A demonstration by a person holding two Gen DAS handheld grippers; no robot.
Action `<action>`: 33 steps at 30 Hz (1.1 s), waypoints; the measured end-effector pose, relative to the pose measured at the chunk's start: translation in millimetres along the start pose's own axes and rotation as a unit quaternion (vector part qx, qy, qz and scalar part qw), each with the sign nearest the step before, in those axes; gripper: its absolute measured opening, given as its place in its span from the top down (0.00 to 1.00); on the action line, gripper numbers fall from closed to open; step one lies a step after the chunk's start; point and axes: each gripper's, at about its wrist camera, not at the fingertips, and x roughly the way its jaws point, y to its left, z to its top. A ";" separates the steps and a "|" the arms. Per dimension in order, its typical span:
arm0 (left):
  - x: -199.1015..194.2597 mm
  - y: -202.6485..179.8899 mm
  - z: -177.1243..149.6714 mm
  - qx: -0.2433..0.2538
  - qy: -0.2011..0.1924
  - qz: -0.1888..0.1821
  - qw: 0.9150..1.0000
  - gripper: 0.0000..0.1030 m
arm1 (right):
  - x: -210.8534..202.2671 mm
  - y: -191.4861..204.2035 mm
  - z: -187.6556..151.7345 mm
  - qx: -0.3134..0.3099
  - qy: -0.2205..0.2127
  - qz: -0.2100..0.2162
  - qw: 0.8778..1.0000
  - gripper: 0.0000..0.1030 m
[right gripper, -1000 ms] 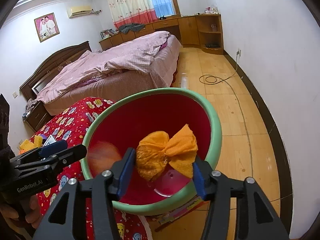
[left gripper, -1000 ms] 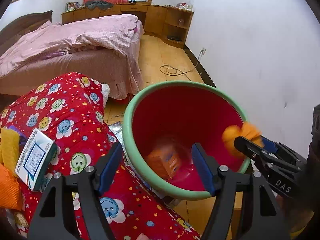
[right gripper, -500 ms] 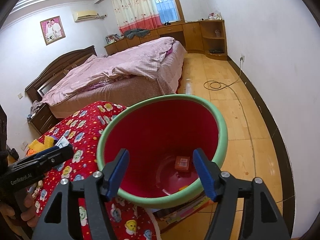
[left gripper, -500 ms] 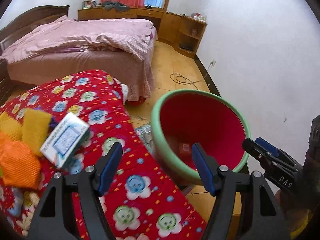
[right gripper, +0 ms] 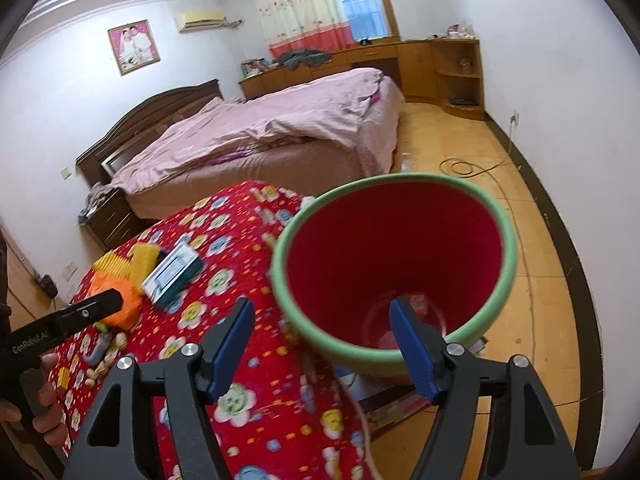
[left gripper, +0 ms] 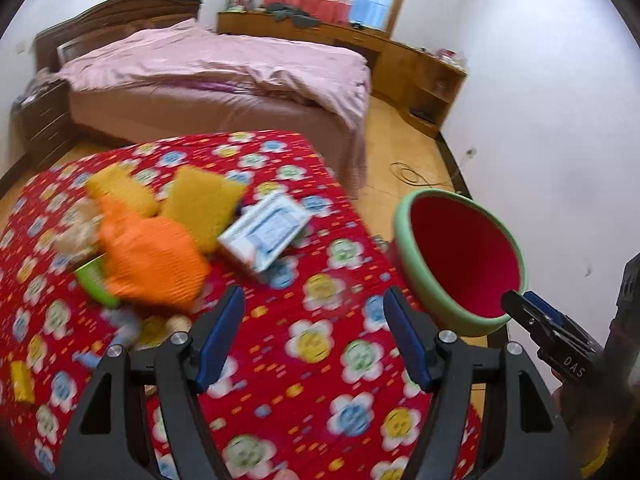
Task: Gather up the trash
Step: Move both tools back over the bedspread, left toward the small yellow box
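The trash bin (right gripper: pixel 509 240), green-rimmed and red inside, stands on the floor beside a table with a red flowered cloth (left gripper: pixel 320 380). A small orange box (right gripper: pixel 418 302) lies at its bottom. My right gripper (right gripper: pixel 322 306) hangs over the bin's near rim, its jaws opening with nothing between them. My left gripper (left gripper: pixel 315 296) is open and empty above the cloth. Beyond it lie an orange paper wad (left gripper: pixel 152 264), yellow pieces (left gripper: pixel 200 204), a white and blue box (left gripper: pixel 266 232) and a green cup (left gripper: pixel 94 280).
Peanut shells (right gripper: pixel 100 368) and a small yellow packet (left gripper: pixel 22 380) lie near the table's left edge. A pink-covered bed (right gripper: pixel 280 136) stands behind, a cable (right gripper: pixel 460 168) lies on the wooden floor, and a white wall is close on the right. Magazines (right gripper: pixel 396 404) lie under the bin.
The orange wad that the right gripper held has dropped out of its jaws, which now stand wider. The left gripper has swung left from the bin to the trash on the table.
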 end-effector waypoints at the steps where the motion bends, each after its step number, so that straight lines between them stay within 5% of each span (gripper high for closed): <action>1: -4.9 7.2 -3.1 -0.005 -0.001 0.008 1.000 0.31 | 1.2 4.6 -2.1 -0.002 0.004 0.004 1.000 0.30; 15: -56.9 95.0 -38.0 -0.078 -0.012 0.087 0.993 0.31 | 8.1 65.7 -31.9 -0.032 0.036 0.044 0.998 0.29; 33: -87.3 187.4 -86.2 -0.166 -0.015 0.169 0.972 0.31 | 14.1 109.3 -56.5 -0.057 0.067 0.063 0.994 0.27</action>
